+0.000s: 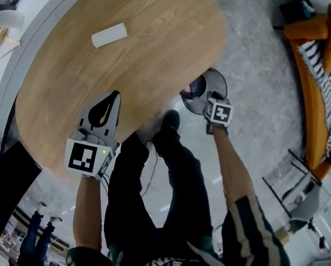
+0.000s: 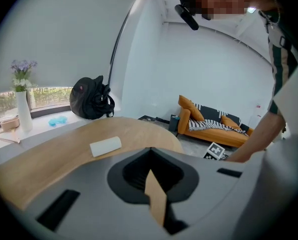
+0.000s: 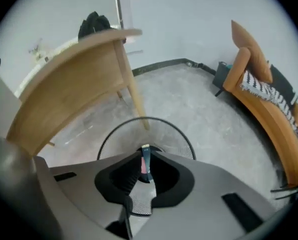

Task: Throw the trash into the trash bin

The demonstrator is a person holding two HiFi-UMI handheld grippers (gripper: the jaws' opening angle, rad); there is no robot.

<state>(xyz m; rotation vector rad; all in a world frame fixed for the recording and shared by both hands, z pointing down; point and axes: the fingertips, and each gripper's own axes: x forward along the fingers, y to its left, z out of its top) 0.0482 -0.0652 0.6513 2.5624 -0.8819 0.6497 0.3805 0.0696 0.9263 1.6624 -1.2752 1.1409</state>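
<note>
A thin wrapper (image 3: 146,162) is pinched in the right gripper (image 3: 145,153) above the wire bin (image 3: 181,134); release is called for next. The left gripper (image 1: 116,95) is closed, empty, over the table (image 1: 154,37).

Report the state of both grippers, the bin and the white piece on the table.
left gripper: jaws together, empty, over the table.
right gripper: above the trash bin, jaws close together, pink-and-blue scrap in the gap, grip unclear.
trash bin: upright, open-topped.
white piece: flat on the table, untouched.
</note>
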